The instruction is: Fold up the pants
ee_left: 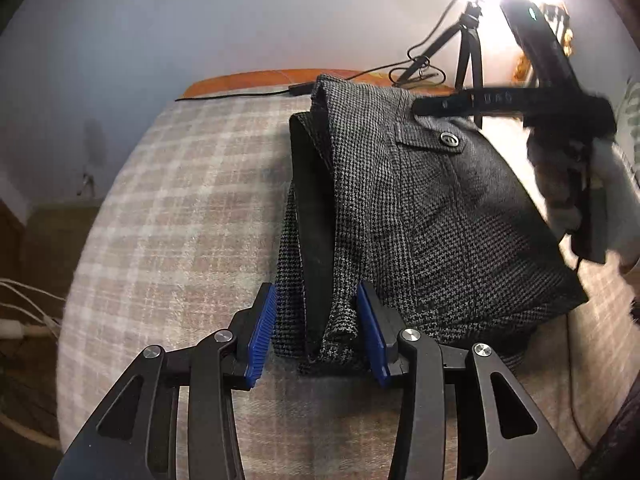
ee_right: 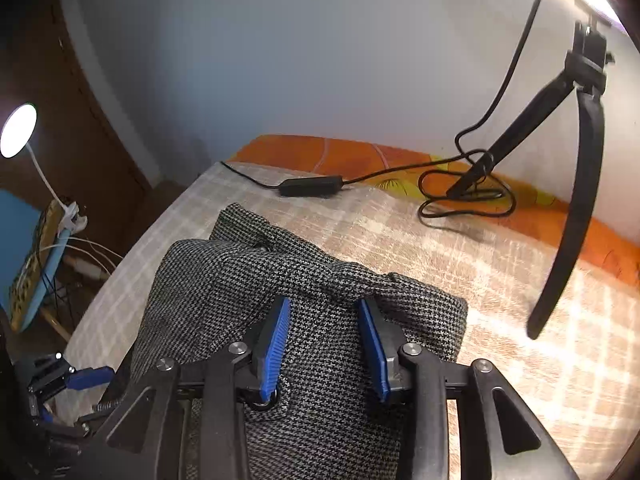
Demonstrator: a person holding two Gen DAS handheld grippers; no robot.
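Note:
Grey houndstooth pants (ee_left: 420, 208) lie folded in a thick bundle on a beige checked blanket (ee_left: 180, 200). A buttoned pocket flap (ee_left: 450, 139) faces up. My left gripper (ee_left: 316, 320) is open at the bundle's near corner, where a folded edge with a dark lining lies loose between its blue pads. In the right wrist view the pants (ee_right: 240, 280) fill the near middle. My right gripper (ee_right: 324, 344) hovers open over the cloth, which lies flat between its pads, not pinched. One black finger (ee_left: 500, 100) of the right gripper shows blurred over the bundle's far end.
A black tripod (ee_right: 576, 160) stands at the far right by the wall, its cable (ee_right: 464, 200) looped beside an inline box (ee_right: 310, 186). An orange sheet (ee_right: 360, 156) edges the bed's far side. A lamp (ee_right: 18, 130) and white cables (ee_right: 92, 256) sit beyond the left edge.

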